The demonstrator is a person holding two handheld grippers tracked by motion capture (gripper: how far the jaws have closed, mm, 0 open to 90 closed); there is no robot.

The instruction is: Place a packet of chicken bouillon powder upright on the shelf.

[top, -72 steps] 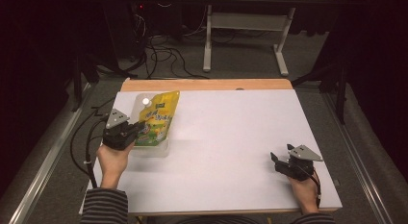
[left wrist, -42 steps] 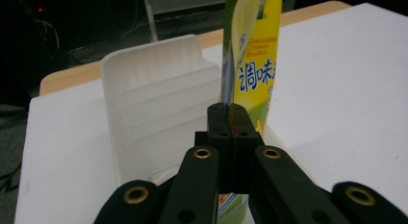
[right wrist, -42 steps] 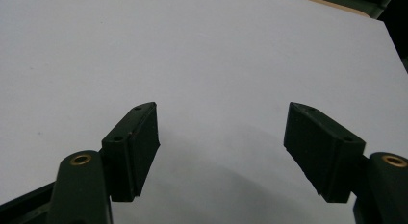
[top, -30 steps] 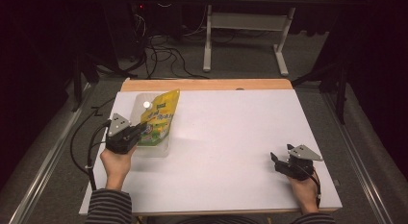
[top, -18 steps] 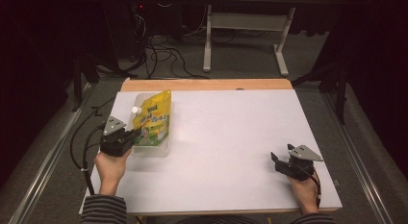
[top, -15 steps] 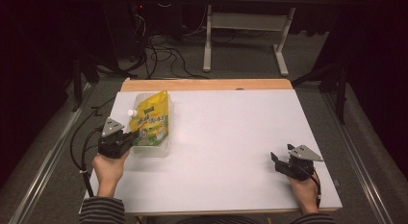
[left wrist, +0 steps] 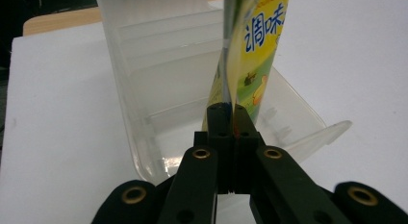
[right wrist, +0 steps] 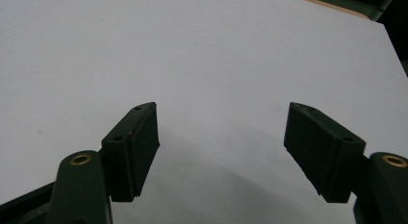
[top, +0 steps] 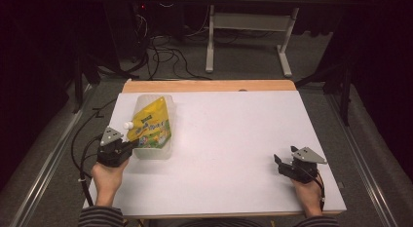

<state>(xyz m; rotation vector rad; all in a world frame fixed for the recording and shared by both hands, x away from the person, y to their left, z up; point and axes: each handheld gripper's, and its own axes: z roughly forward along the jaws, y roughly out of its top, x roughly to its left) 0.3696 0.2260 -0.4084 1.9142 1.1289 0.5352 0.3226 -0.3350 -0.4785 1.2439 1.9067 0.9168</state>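
Observation:
A yellow spouted pouch (top: 150, 126) with a white cap stands tilted inside a clear plastic tub (top: 150, 153) at the table's left side. My left gripper (top: 130, 145) is shut on the pouch's lower edge at the tub's near left corner. In the left gripper view the jaws pinch the thin edge of the pouch (left wrist: 252, 56) over the tub (left wrist: 144, 89), with my left gripper (left wrist: 226, 111) closed tight. My right gripper (top: 278, 162) rests open on the table at the near right. Between its jaws, my right gripper (right wrist: 222, 137) has just bare white tabletop.
The white table (top: 234, 139) has a wooden strip along its far edge (top: 209, 85). Cables and a metal frame stand on the dark floor beyond. A black cable trails from the left gripper off the table's left edge.
The left gripper has drawn back toward the near left, and the pouch has risen from lying flat on the tub to standing more upright. The right gripper has stayed put.

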